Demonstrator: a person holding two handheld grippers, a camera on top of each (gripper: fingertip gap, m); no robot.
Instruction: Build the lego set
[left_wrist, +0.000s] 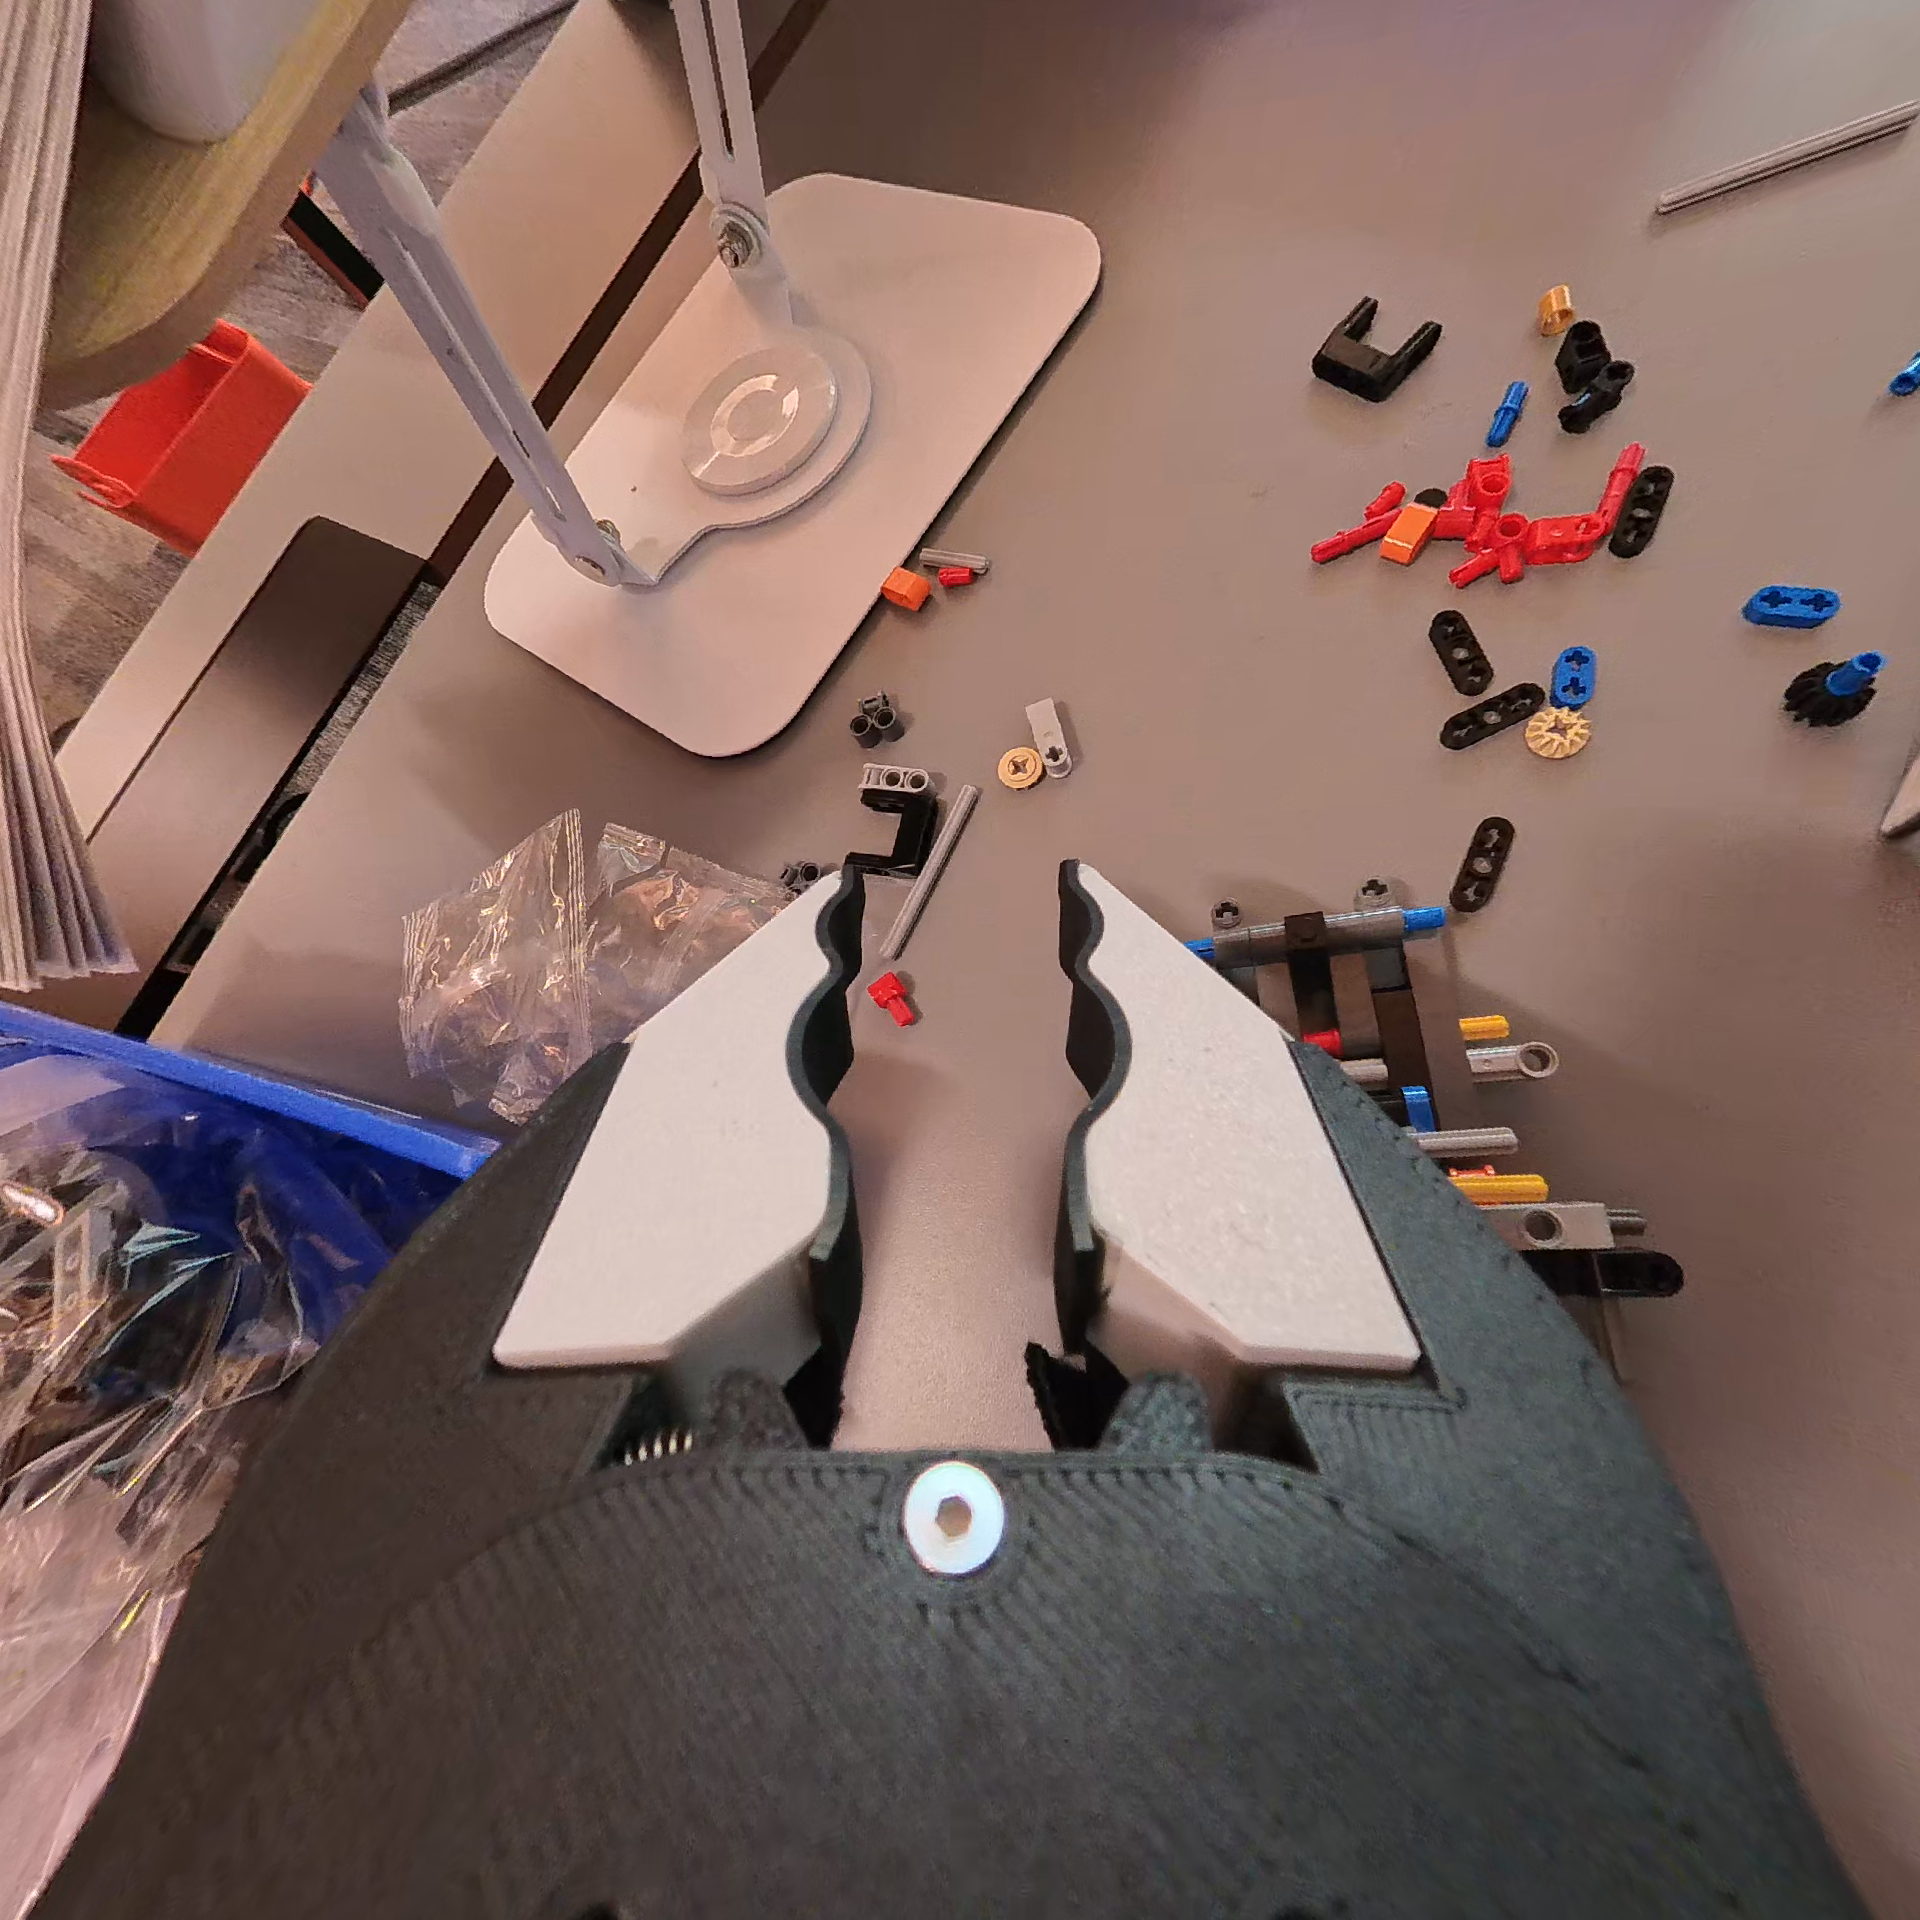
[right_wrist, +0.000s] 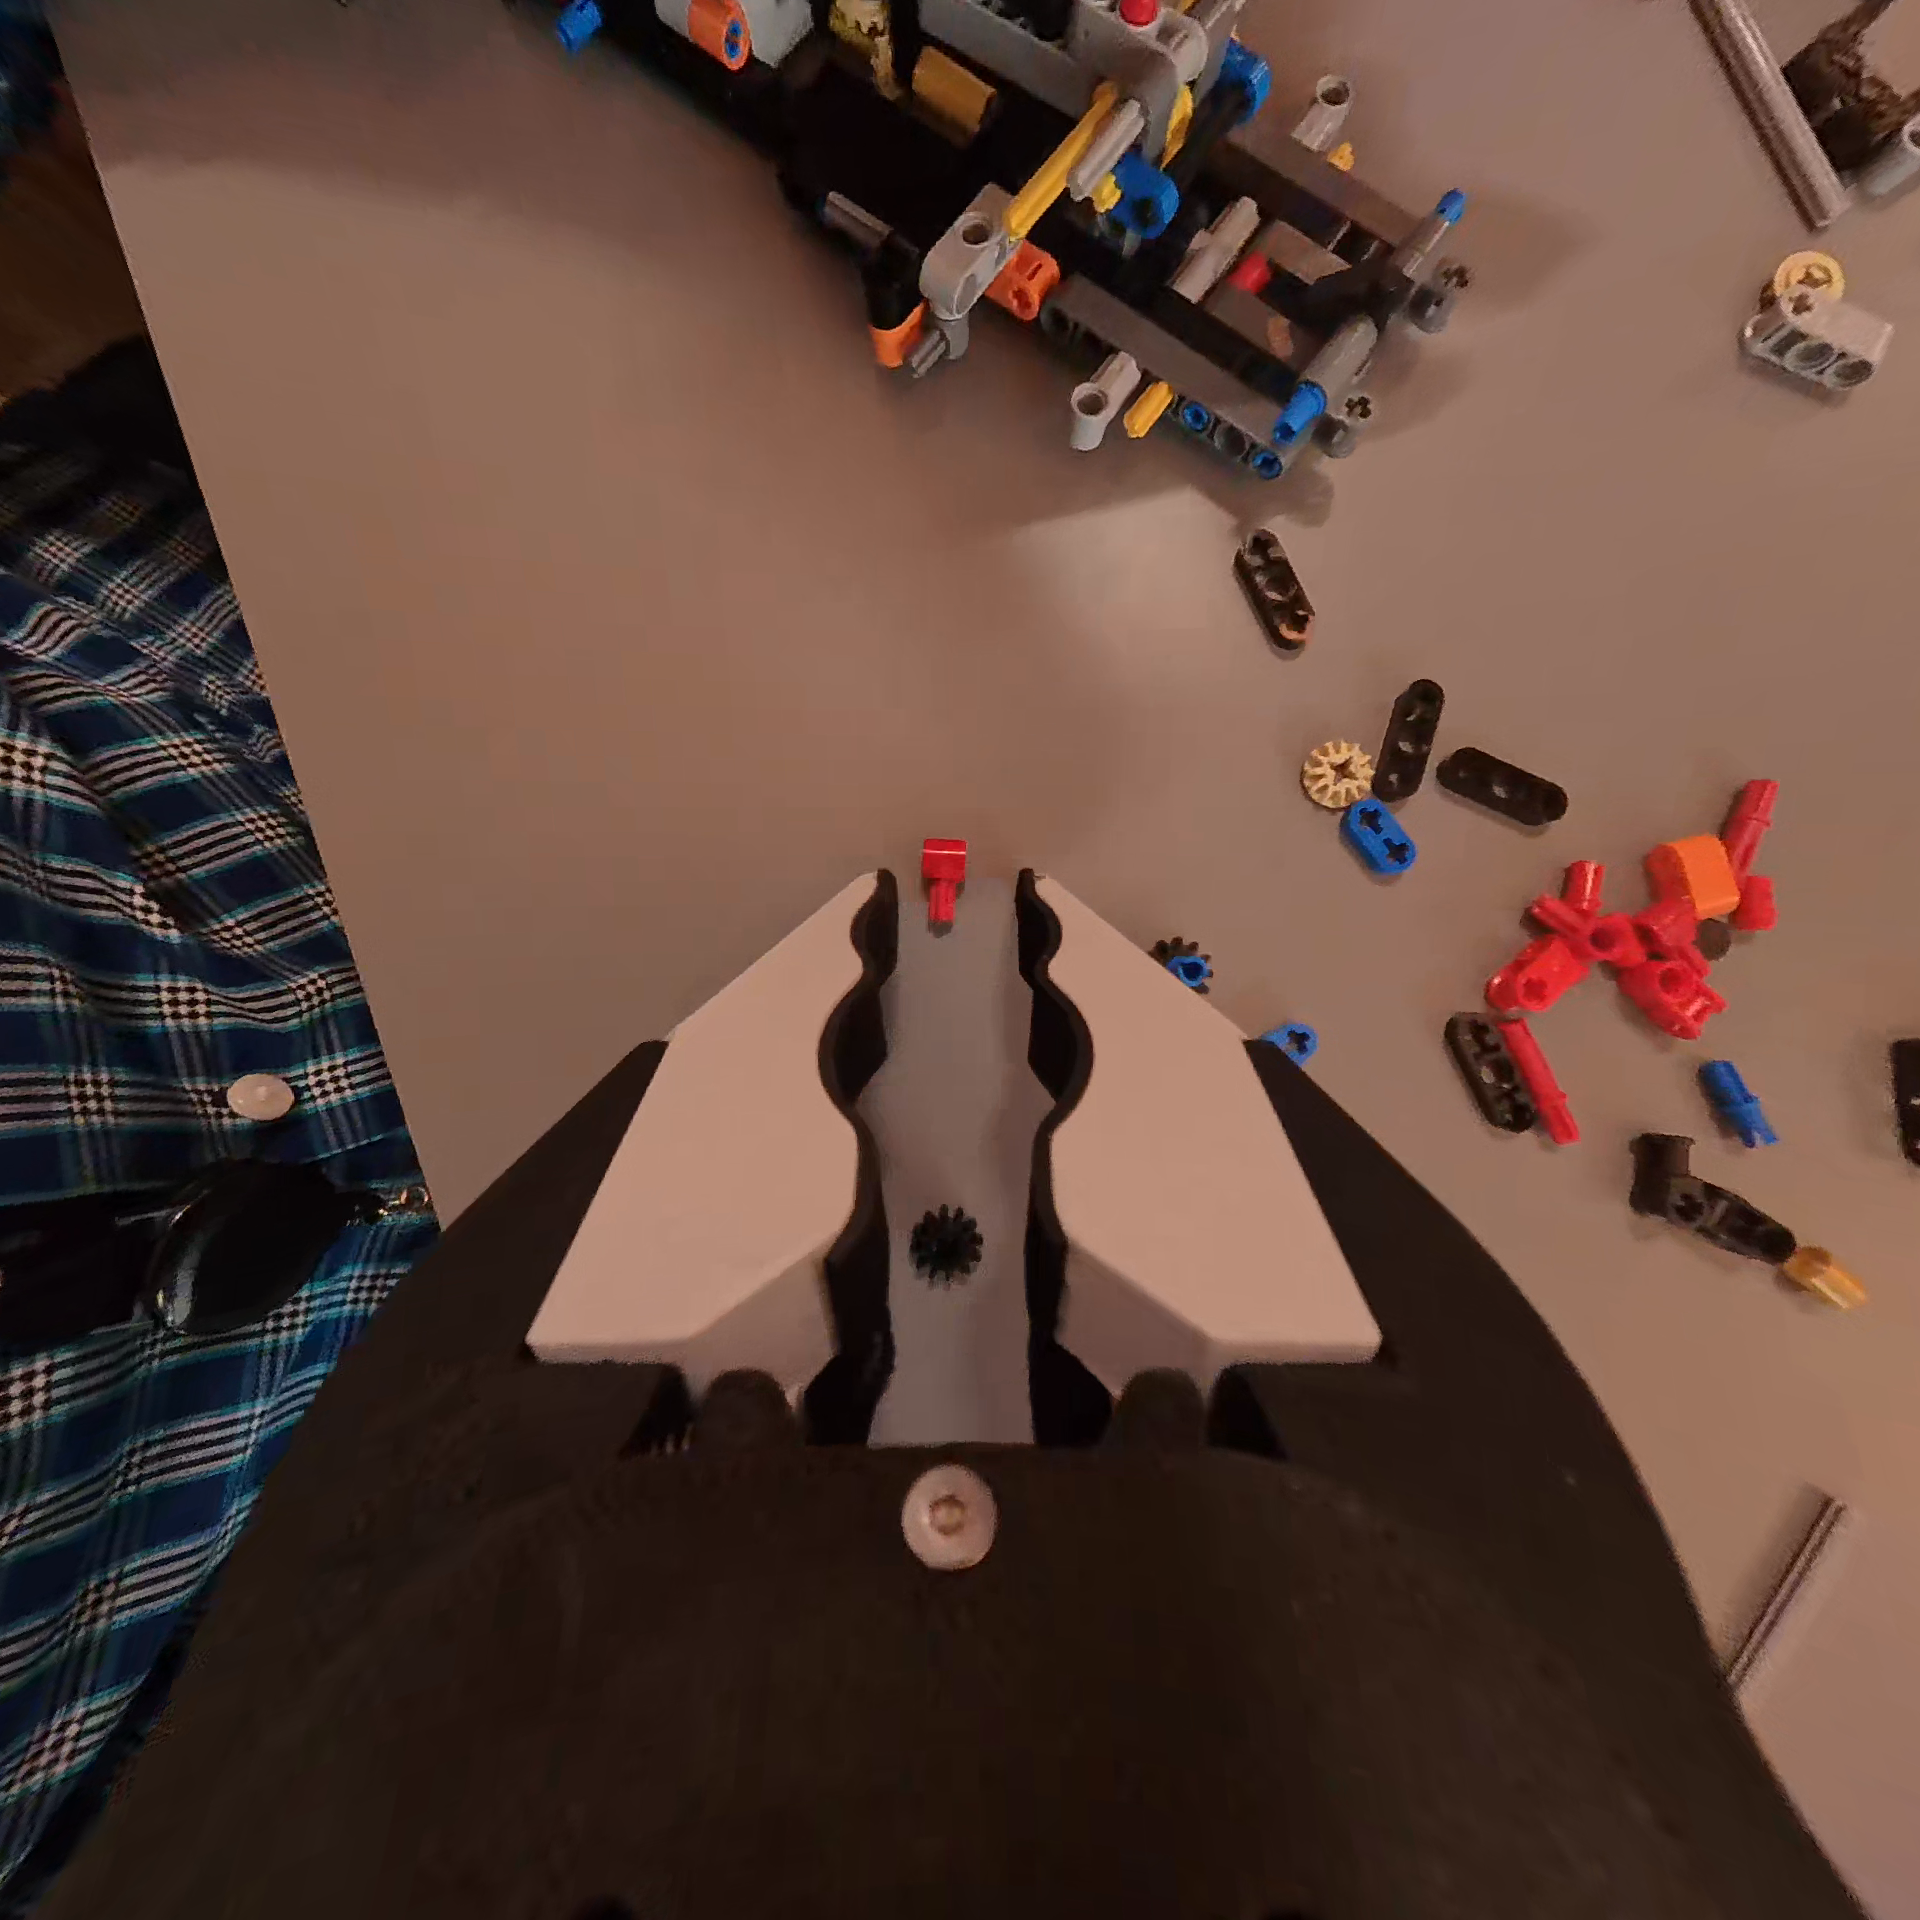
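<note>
Item: partly built lego model (right_wrist: 1153, 239), black and grey beams with blue, yellow and orange pins. It lies on the grey table (right_wrist: 623, 582), far ahead of the right gripper (right_wrist: 951, 883); in the left wrist view it (left_wrist: 1382, 1049) sits just right of the left gripper (left_wrist: 961, 883), partly hidden behind that finger.

Loose parts, right wrist view: small red pin (right_wrist: 943, 875) lying just at the fingertips, between them; black gear (right_wrist: 945, 1242) on the table seen between the fingers, farther back; tan gear (right_wrist: 1337, 772), black short beams (right_wrist: 1501, 787) and a red cluster of pieces (right_wrist: 1631, 956) off to the right.

Loose parts, left wrist view: red pin (left_wrist: 891, 995) just inside the left fingertip; grey axle (left_wrist: 930, 883) slanting ahead of it; black bracket (left_wrist: 894, 826) beyond.

Edges and room: table's left edge runs diagonally past a person's blue plaid shirt (right_wrist: 156, 935). A broad bare stretch of table lies between the right gripper and the model. To the left gripper's left stand clear plastic bags (left_wrist: 561, 935), a blue bin (left_wrist: 208, 1122) and the white lamp base (left_wrist: 800, 457).

Jaws: left gripper parted moderately, holding nothing. Right gripper parted narrowly, empty; whether its tips touch the red pin cannot be told.
</note>
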